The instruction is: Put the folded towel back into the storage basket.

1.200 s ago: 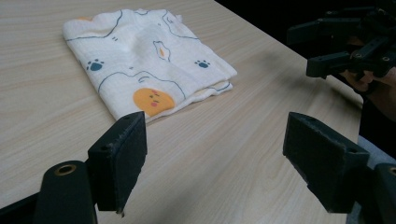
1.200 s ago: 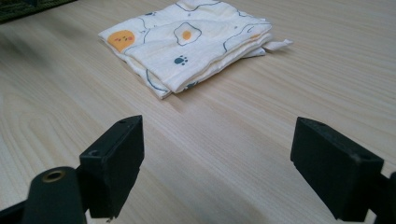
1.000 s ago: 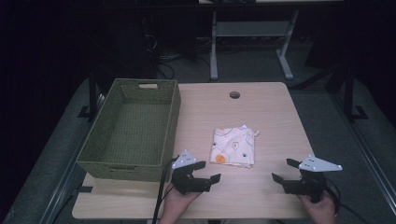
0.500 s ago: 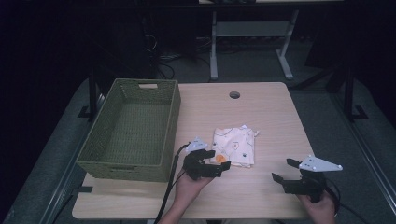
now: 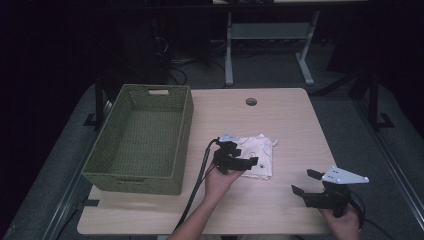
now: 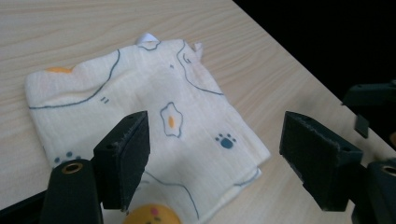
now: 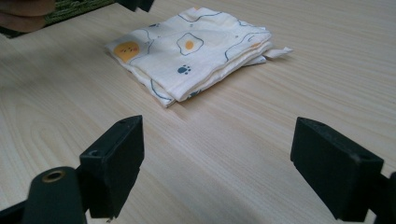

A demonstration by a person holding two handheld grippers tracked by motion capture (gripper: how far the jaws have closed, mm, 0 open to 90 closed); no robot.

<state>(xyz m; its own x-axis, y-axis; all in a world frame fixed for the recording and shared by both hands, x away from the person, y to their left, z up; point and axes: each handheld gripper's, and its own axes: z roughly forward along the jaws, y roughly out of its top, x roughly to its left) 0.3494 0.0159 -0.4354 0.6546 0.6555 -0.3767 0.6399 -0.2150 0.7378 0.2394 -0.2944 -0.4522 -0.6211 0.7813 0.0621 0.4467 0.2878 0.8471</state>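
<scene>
Two hand-held grippers were at work on the table (image 5: pixel 280 115). The left hand-held gripper (image 5: pixel 239 159) hovered wide open over the folded cloth (image 5: pixel 257 155), gripping nothing. The right hand-held gripper (image 5: pixel 306 183) sat apart, jaws spread and empty.

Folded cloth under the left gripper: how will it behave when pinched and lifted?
The folded cloth looks thin and layered, so it will probably droop and unfold if pinched by one edge. Likely very light. The left gripper, jaws open above it, may catch only the top layers.
</scene>
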